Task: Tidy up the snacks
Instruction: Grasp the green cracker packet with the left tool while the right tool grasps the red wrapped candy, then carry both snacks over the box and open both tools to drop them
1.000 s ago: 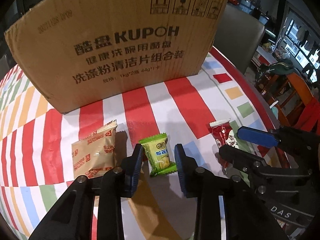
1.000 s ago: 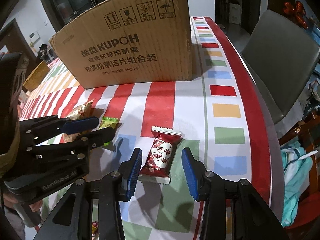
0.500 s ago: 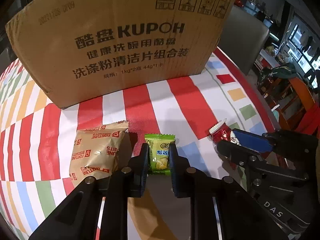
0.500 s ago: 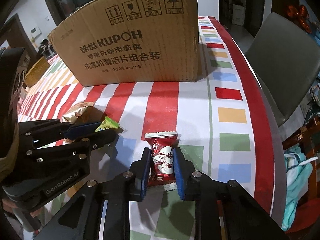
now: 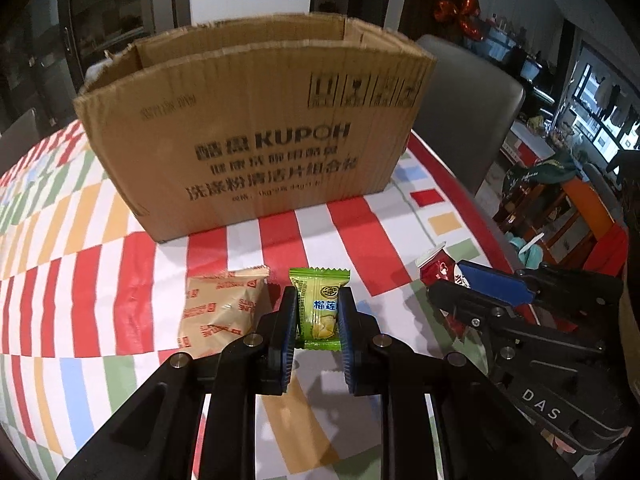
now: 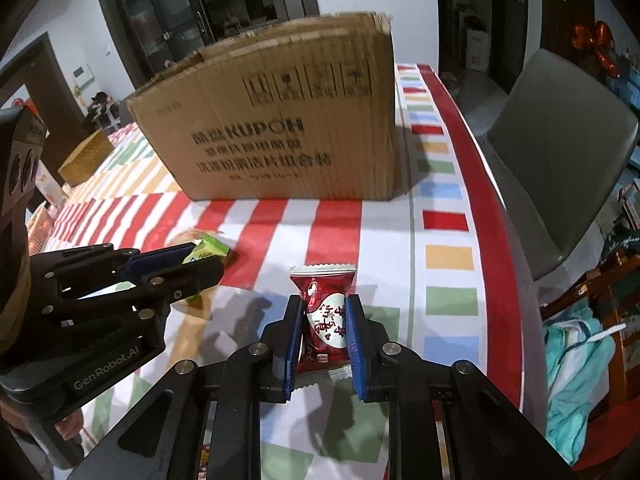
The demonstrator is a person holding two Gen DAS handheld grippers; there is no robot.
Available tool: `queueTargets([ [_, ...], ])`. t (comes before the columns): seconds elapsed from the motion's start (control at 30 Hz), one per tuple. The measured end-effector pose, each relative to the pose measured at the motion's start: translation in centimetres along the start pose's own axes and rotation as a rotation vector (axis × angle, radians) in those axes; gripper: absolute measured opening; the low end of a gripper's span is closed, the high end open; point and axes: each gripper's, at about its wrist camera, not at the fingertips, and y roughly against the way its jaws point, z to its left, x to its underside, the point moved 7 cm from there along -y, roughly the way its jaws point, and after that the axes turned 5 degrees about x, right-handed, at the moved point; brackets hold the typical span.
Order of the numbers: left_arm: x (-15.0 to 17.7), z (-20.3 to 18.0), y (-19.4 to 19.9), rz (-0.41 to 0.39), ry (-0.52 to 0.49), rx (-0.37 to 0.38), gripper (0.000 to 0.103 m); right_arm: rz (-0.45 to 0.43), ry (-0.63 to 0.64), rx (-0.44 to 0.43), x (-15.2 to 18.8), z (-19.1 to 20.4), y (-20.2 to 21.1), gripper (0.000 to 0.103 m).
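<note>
Pinched mid-body by each gripper's fingers, the green packet (image 5: 319, 312) and red packet (image 6: 325, 320) are judged light, crinkly, crushable, with the box (image 5: 256, 136) at 12 o'clock.

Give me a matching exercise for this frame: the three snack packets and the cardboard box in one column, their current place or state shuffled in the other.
Things:
1. green packet
2. red packet
3. tan packet
4. cardboard box

States:
A. lying loose on the tablecloth, not gripped
B. clamped in the right tongs
C. standing open-topped behind the snacks
D. clamped in the left tongs

Pairs: 1-D, 2-B, 3-A, 4-C
</note>
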Motion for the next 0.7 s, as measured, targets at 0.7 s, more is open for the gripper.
queueTargets([
  [0.7,-4.5,0.1,10.0,-0.245,0.000,-0.028,0.020,-0.225,0.052,-0.020,-5.1,2.4,8.1,0.022],
])
